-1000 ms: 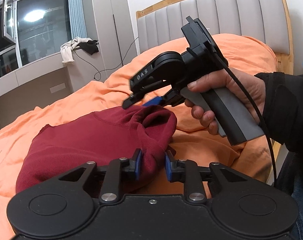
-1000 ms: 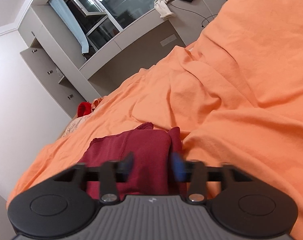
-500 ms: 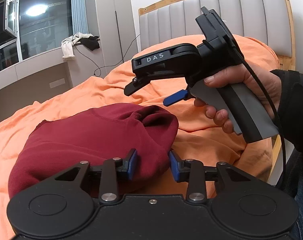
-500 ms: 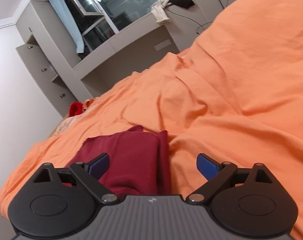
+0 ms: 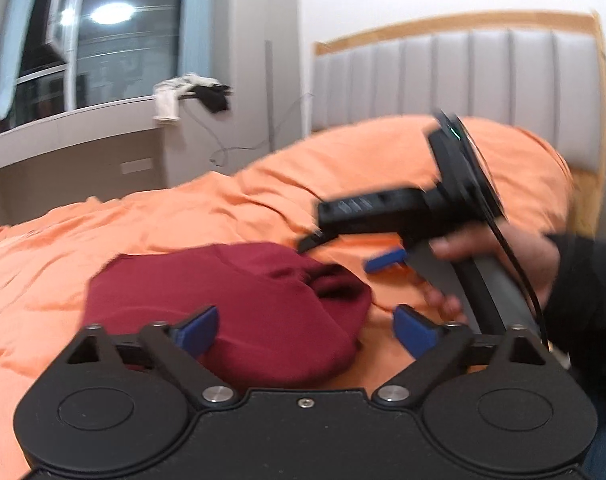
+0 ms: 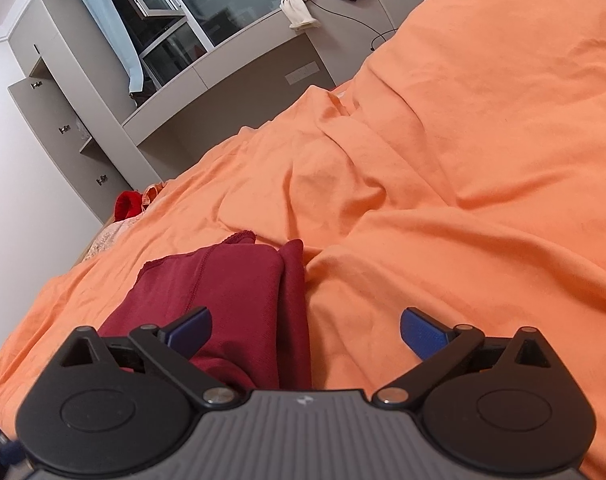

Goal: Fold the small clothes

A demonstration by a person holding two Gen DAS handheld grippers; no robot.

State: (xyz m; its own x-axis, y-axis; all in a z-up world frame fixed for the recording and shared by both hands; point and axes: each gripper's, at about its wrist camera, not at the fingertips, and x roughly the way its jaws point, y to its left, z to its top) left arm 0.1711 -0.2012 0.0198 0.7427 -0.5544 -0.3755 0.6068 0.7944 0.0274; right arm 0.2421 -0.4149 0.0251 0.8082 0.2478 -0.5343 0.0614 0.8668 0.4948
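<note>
A dark red garment [image 5: 239,304] lies folded in a bundle on the orange bed cover [image 5: 183,220]. My left gripper [image 5: 305,330] is open and empty just above the garment's near edge. In the left wrist view my right gripper [image 5: 347,252] is held in a hand to the right of the garment, open and blurred. In the right wrist view the garment [image 6: 231,300] lies flat with a folded edge, and my right gripper [image 6: 305,332] is open and empty over its near right side.
A padded grey headboard [image 5: 463,76] with a wooden frame stands behind the bed. A window ledge [image 6: 263,40] carries white and black cloths and a cable. A red item [image 6: 127,205] lies at the bed's far corner. Grey cupboards line the wall.
My left gripper has let go of the garment and opened wide. My right gripper had opened half a second ago and has drawn back lower to the right. The garment has settled on the bed.
</note>
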